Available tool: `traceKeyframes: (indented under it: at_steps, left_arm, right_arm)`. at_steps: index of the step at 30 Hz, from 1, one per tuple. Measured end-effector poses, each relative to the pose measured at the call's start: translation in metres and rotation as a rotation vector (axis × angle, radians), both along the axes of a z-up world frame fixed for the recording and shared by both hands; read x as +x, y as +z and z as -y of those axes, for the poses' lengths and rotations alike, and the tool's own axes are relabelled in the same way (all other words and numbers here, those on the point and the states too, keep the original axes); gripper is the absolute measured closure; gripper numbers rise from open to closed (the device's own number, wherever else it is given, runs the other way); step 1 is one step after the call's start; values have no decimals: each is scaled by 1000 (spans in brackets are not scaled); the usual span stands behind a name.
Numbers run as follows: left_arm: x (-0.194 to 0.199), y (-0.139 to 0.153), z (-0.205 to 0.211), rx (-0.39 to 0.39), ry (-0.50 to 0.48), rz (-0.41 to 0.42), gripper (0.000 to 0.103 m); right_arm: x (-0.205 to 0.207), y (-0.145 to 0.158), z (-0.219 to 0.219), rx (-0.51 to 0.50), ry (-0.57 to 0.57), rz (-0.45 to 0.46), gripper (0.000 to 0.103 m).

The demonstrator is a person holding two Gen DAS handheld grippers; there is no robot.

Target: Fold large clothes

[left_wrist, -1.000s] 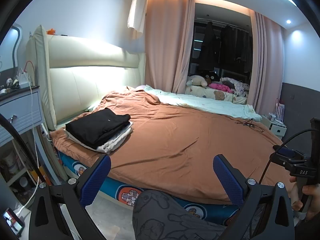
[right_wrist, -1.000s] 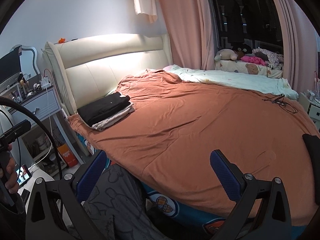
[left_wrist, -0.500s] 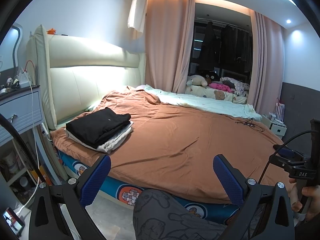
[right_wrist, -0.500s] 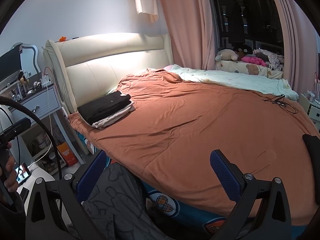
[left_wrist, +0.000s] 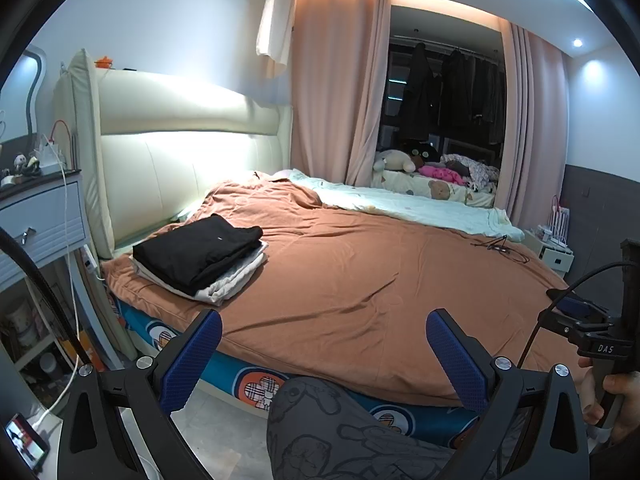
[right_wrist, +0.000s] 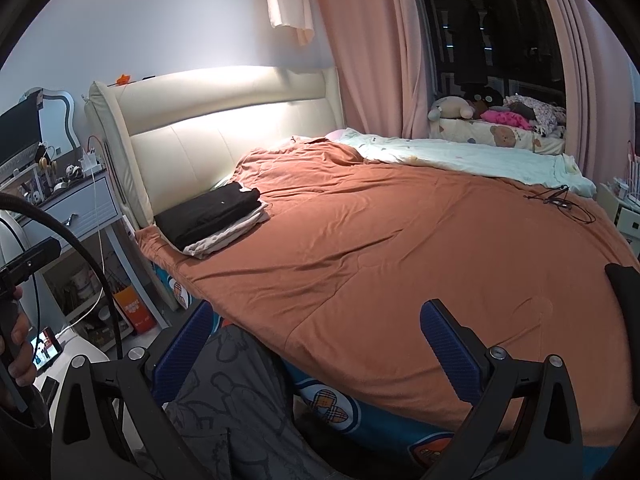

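Nothing had moved since the earlier frames. Orange bedspread (left_wrist: 360, 280) lay bare except at its headboard-side corner, where the folded stack (left_wrist: 200, 256) sat (black on white). Left gripper (left_wrist: 324, 352) and right gripper (right_wrist: 316, 344) gaped wide, empty; no unfolded garment visible.

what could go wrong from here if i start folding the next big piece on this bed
Two risks, both judgements. The folded stack sits near the bed's corner by the headboard; dragging a large garment across the orange cover could knock it apart or off the edge. A black cable lies loose on the far side and could snag in cloth spread there. Both grippers, left and right, are open and empty.
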State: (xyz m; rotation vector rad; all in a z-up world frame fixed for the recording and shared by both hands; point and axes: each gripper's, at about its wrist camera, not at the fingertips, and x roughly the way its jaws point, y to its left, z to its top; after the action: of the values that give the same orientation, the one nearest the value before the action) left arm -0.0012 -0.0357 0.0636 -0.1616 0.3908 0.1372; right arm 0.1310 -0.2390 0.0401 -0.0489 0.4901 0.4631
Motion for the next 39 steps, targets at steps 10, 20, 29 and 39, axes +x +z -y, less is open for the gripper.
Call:
traceKeyframes:
  at_steps: [10, 20, 29, 39]
  left_arm:
    - [-1, 0, -1, -1, 1, 1, 0]
    - [-2, -1, -1, 0, 2, 1, 0]
    - [-2, 0, -2, 4, 3, 3, 0]
    - [-4, 0, -2, 11, 8, 4, 0]
  right_arm:
    - [0, 1, -1, 0, 3, -2, 0]
    - [1, 1, -4, 2, -1, -4, 0]
    - [0, 0, -6, 2, -2, -4, 0]
    - [-1, -1, -8, 9, -1, -10, 0]
